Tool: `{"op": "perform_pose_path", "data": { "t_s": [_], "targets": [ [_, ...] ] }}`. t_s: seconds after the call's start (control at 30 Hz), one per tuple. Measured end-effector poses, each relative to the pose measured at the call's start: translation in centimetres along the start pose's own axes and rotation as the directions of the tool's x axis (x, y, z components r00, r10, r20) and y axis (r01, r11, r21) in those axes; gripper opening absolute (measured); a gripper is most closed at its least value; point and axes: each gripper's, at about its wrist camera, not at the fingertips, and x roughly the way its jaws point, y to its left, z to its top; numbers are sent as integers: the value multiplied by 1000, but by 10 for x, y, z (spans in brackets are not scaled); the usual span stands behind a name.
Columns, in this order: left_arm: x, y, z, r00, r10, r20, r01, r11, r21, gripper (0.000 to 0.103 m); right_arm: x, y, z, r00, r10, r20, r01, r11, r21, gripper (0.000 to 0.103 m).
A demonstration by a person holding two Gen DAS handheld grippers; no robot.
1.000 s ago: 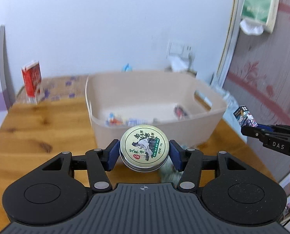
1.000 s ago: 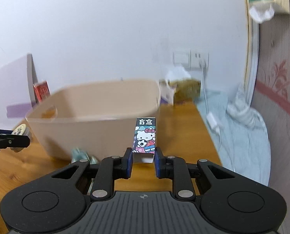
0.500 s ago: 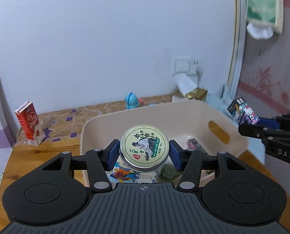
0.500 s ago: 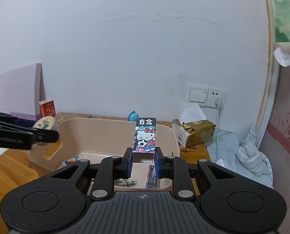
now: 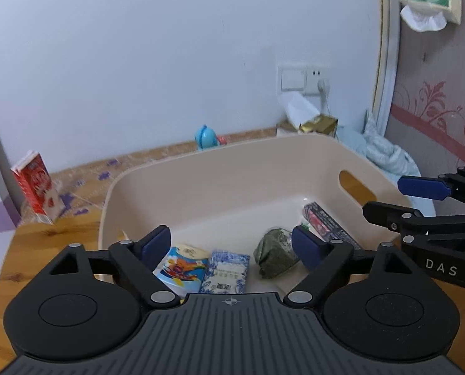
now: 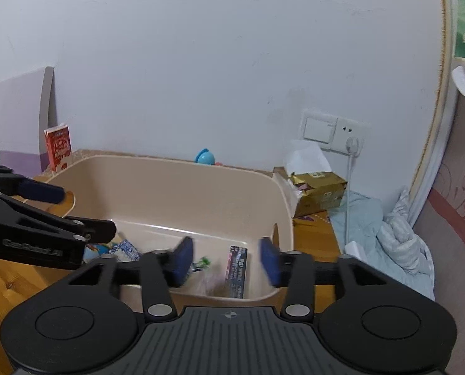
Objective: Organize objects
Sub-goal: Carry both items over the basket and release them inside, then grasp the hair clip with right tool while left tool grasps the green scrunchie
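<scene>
Left gripper (image 5: 232, 243): spread, nothing between pads.
Right gripper (image 6: 227, 261): spread, nothing held.
Bin (image 5: 232, 168): under both grippers, packets inside.

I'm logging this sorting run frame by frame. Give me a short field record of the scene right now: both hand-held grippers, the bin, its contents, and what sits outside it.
left hand-held gripper: open, nothing held, over the bin
right hand-held gripper: open, nothing held, over the bin
bin: beige, handle cutouts, on wooden table
bin contents: cartoon packet, blue-white packet, green wrapped item, dark flat box
outside bin: red carton, blue toy, gold tissue pack
tin and Hello Kitty box: not identifiable in either view
</scene>
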Motion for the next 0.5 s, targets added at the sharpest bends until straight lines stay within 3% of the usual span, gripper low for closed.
{"op": "perform_pose_path", "data": {
  "t_s": [0.27,0.37,0.43,0.5],
  "targets": [
    [-47,-7,-22,999,-30,23,30,999,27,88,-39,-9,-20,999,-35,19,34,999,23,76],
    [-54,-12,-35,999,-50,10,50,998,24,89,-47,-12,-34,999,-46,-6,46,999,27,82],
    [-54,-17,-46,997,-71,-2,71,997,5,89,-49,-14,-45,998,-50,-34,51,998,38,91],
    [-47,-22,-57,996,-87,-30,87,996,-17,89,-51,-15,-56,997,-60,-58,62,997,36,92]
  ]
}}
